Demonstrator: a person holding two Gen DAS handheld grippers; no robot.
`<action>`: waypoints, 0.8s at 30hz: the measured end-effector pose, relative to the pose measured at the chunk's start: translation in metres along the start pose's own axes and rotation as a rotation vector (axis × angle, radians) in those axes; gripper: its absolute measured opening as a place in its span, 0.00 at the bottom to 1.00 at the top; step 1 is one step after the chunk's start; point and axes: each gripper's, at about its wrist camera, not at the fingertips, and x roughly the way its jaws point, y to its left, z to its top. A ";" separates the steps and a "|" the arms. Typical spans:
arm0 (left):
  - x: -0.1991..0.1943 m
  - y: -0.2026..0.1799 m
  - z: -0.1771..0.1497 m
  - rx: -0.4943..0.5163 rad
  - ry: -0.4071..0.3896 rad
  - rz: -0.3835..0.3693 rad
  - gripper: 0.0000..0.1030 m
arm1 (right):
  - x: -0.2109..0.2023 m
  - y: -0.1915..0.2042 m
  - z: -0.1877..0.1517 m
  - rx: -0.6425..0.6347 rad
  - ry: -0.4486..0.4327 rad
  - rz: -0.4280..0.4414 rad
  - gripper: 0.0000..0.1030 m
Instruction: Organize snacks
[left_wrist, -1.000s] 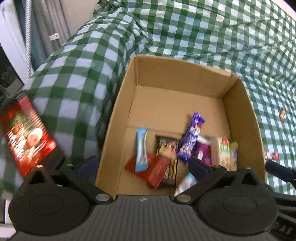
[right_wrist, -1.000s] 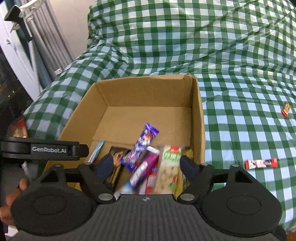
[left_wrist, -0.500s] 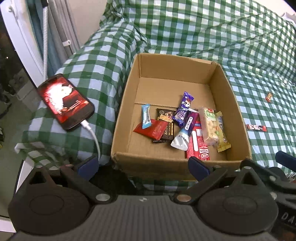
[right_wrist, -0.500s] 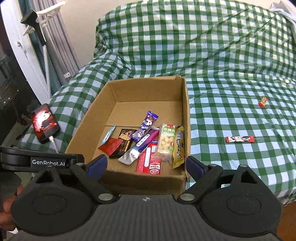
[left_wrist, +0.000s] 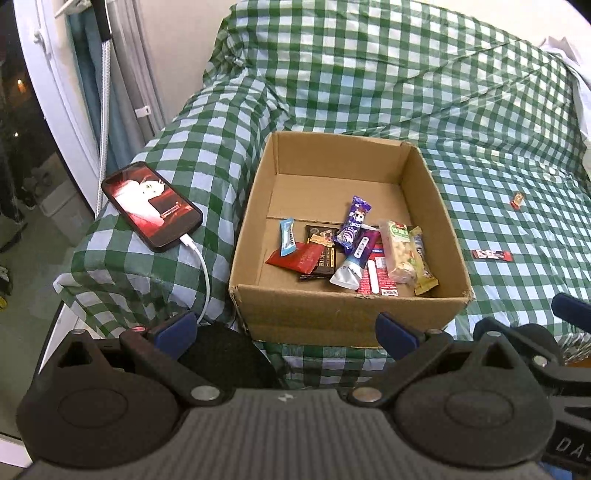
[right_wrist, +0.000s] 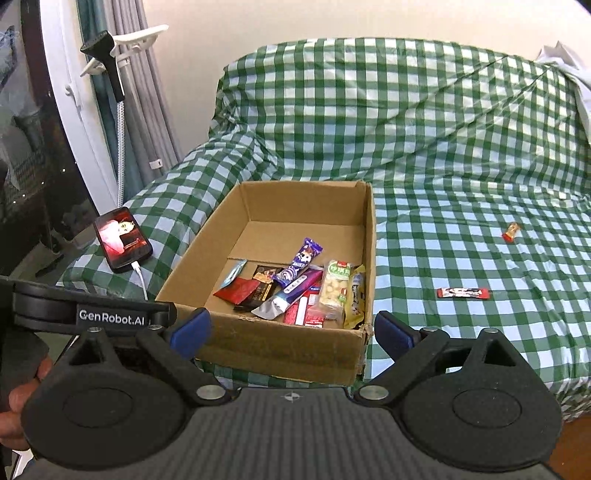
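An open cardboard box (left_wrist: 343, 314) (right_wrist: 280, 354) sits on the green checked bed cover and holds several snack packets (left_wrist: 354, 243) (right_wrist: 295, 288). A red snack bar (left_wrist: 491, 254) (right_wrist: 463, 293) and a small red candy (left_wrist: 517, 201) (right_wrist: 511, 232) lie loose on the cover right of the box. My left gripper (left_wrist: 284, 328) is open and empty, just before the box's near wall. My right gripper (right_wrist: 291, 330) is open and empty, also before the near wall. The left gripper's body (right_wrist: 92, 314) shows at the left of the right wrist view.
A lit phone (left_wrist: 151, 205) (right_wrist: 122, 238) with a white cable lies on the cover left of the box. A window frame and curtains (right_wrist: 122, 110) stand at the far left. The checked cover (left_wrist: 517, 147) stretches to the right and back.
Both grippers have pulled back and up from over the box, so the whole box, the phone and the loose snacks now show. Both stay open and empty.
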 end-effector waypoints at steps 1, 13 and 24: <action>-0.002 0.000 -0.001 0.004 -0.004 -0.002 1.00 | -0.002 0.000 -0.001 -0.002 -0.004 -0.001 0.93; -0.014 0.003 -0.006 -0.005 -0.024 0.004 1.00 | -0.012 0.008 -0.002 -0.023 -0.027 -0.013 0.95; -0.015 0.003 -0.007 -0.004 -0.020 0.005 1.00 | -0.014 0.008 -0.003 -0.025 -0.027 -0.013 0.96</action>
